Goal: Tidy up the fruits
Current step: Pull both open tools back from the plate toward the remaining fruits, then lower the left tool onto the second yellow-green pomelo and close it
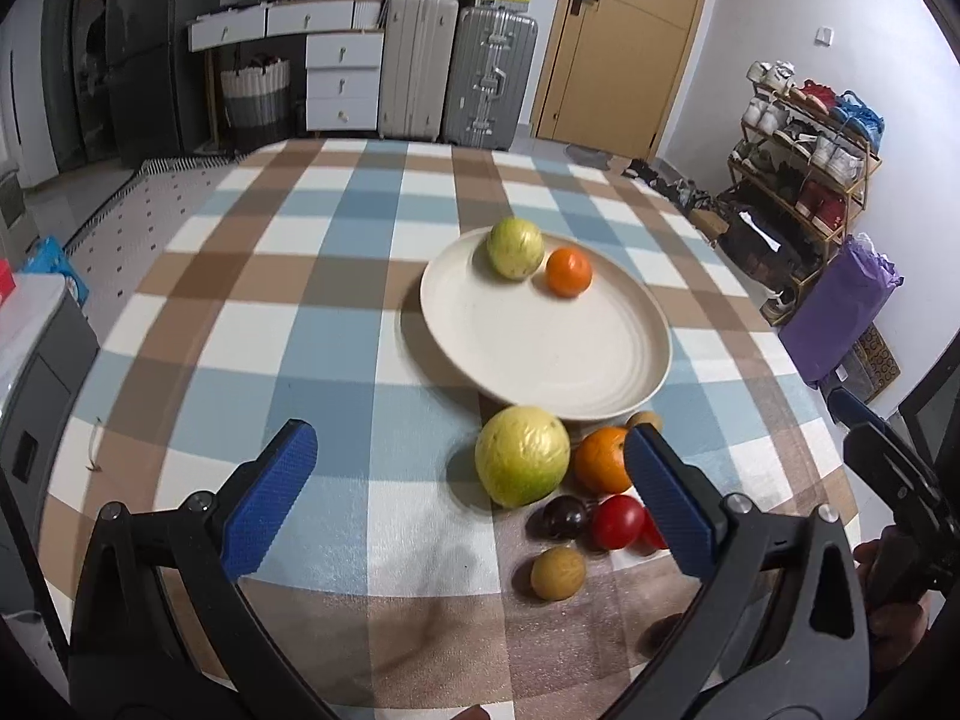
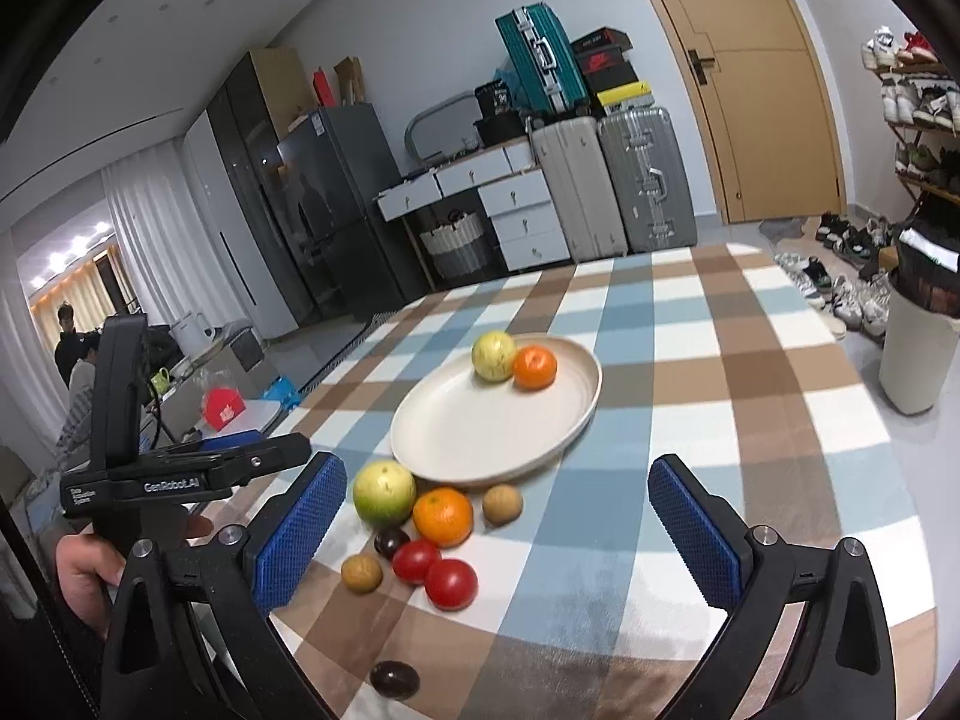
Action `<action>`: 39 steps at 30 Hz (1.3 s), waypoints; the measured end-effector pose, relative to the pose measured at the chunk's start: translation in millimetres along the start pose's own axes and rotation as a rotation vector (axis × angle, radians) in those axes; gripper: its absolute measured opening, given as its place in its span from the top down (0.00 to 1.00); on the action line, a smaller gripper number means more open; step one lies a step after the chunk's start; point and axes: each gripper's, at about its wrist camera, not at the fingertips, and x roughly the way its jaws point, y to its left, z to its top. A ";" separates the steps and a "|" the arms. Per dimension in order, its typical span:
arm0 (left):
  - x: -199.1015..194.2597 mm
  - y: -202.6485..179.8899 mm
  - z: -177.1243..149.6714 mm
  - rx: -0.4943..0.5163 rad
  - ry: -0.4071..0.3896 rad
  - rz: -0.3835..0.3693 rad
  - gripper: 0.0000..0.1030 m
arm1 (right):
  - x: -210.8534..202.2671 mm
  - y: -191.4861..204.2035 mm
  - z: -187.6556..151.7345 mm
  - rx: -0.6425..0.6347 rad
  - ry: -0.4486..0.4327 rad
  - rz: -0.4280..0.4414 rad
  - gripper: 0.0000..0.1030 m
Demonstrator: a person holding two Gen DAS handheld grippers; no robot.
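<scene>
A cream plate (image 1: 540, 348) (image 2: 480, 426) holds a green guava (image 1: 515, 248) (image 2: 493, 355) and an orange (image 1: 569, 271) (image 2: 534, 367). In front of the plate lie a larger guava (image 1: 521, 455) (image 2: 384, 492), an orange (image 1: 603, 459) (image 2: 443, 516), two red tomatoes (image 1: 617, 521) (image 2: 450, 583), a dark plum (image 1: 564, 517) (image 2: 391, 542) and two brown fruits (image 1: 558, 573) (image 2: 362, 573). My left gripper (image 1: 474, 486) is open and empty, hovering left of the pile. My right gripper (image 2: 498, 522) is open and empty above the pile.
The checked tablecloth (image 1: 312, 312) covers the table. Another dark fruit (image 2: 394, 679) lies near the front edge. Suitcases (image 1: 456, 72), drawers and a door stand behind. A shoe rack (image 1: 804, 168) and a purple bag (image 1: 840, 312) are at the right.
</scene>
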 end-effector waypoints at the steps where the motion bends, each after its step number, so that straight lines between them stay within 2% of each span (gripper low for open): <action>1: 4.9 0.9 -2.2 -0.002 0.008 -0.001 0.01 | 2.1 -0.7 -2.2 -0.003 0.003 -0.002 0.00; 5: 25.2 3.4 -6.9 -0.001 0.044 0.007 0.01 | 13.5 -4.8 -9.2 -0.005 0.030 -0.032 0.00; 17: 71.7 2.8 -6.5 0.003 0.113 -0.015 0.01 | 44.4 -24.5 -17.8 0.057 0.095 -0.029 0.00; 27: 97.6 7.3 -1.2 -0.028 0.147 -0.067 0.01 | 53.2 -25.4 -17.8 0.063 0.136 -0.016 0.00; 31: 100.7 10.3 -0.6 -0.053 0.141 -0.112 0.01 | 52.9 -23.3 -16.4 0.056 0.135 -0.016 0.00; 34: 100.5 10.9 -0.1 -0.059 0.133 -0.148 0.08 | 54.1 -21.9 -15.5 0.052 0.138 -0.016 0.00; 36: 102.1 11.8 0.3 -0.064 0.139 -0.179 0.22 | 54.5 -19.5 -15.1 0.047 0.140 -0.006 0.00; 38: 103.1 13.8 0.7 -0.075 0.141 -0.212 0.30 | 54.5 -16.7 -14.6 0.040 0.142 -0.003 0.00; 39: 103.8 14.6 1.0 -0.078 0.143 -0.234 0.40 | 54.8 -15.5 -14.4 0.037 0.143 -0.001 0.00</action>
